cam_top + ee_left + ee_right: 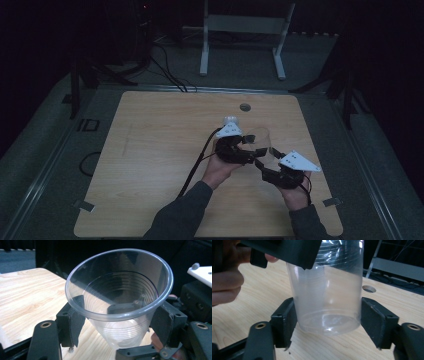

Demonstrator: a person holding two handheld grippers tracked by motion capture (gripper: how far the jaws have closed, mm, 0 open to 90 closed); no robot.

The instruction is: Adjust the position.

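A clear, ribbed plastic cup (258, 139) stands upright just right of the middle of the pale wooden desk (150, 150), at about four o'clock from the desk's round cable hole (244, 107).

The left gripper (250, 145) reaches in from about eight o'clock of the cup. In the left gripper view its jaws sit against the cup's (120, 300) wall on both sides just under the rim, closed onto it, and the mouth tips toward the camera.

The right gripper (267, 159) comes from about five o'clock. In the right gripper view its jaws flank the cup's (328, 300) base; the left jaw meets the wall, the right one looks a sliver apart, so whether it truly grips I cannot tell. The cup's base seems to rest on the desk. The left gripper's black body crosses the top of that view, with the person's fingers (224, 282) at nine o'clock.

A white metal frame (245, 35) stands on the grey floor beyond the desk, at twelve o'clock.
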